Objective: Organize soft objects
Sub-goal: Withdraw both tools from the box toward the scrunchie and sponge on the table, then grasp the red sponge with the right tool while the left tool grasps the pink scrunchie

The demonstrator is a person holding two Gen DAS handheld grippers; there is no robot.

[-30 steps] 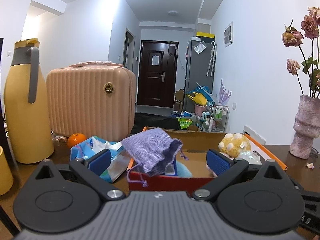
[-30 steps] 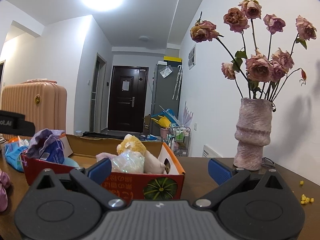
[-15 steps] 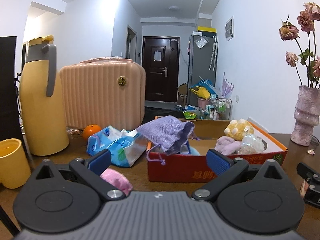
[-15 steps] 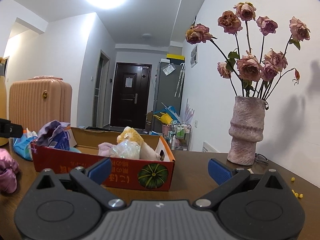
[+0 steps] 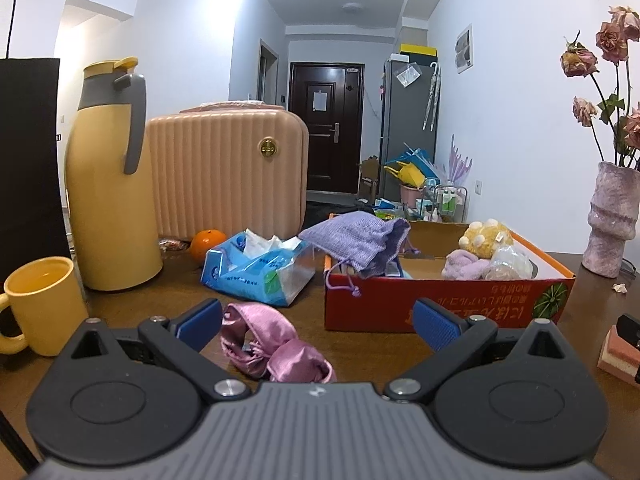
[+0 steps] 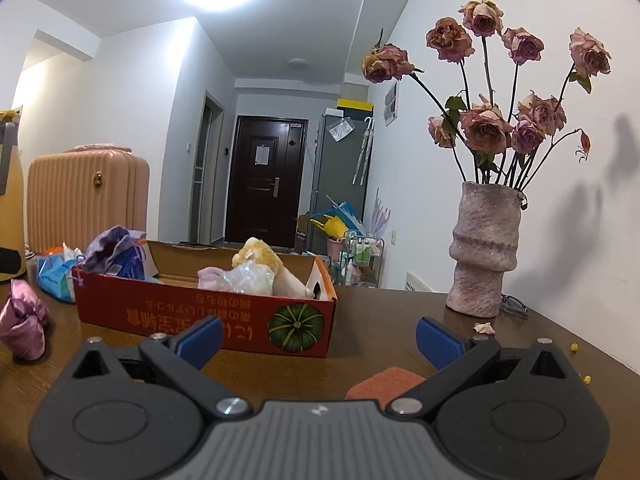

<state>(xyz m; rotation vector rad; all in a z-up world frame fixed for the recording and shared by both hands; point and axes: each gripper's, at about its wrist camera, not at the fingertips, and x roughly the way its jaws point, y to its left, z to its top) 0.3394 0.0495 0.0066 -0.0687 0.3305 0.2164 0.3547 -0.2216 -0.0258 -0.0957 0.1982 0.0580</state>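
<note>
A red cardboard box (image 5: 440, 308) stands on the brown table and also shows in the right wrist view (image 6: 192, 312). It holds a yellow plush (image 5: 484, 238), a lilac cloth (image 5: 464, 268) and a clear bag. A purple knit pouch (image 5: 356, 244) hangs over its left rim. A pink satin cloth (image 5: 272, 344) lies on the table between my left gripper's fingers. My left gripper (image 5: 318, 324) is open and empty. My right gripper (image 6: 320, 338) is open and empty, with an orange sponge (image 6: 384, 386) just below it.
A blue tissue pack (image 5: 256, 272), an orange (image 5: 207, 242), a yellow jug (image 5: 112, 184), a yellow mug (image 5: 44, 304) and a pink suitcase (image 5: 228, 172) stand at the left. A vase of dried roses (image 6: 484, 248) stands at the right.
Both grippers have pulled back from the box, which now looks farther away. The pink satin cloth has come into view under the left gripper, the orange sponge under the right.
</note>
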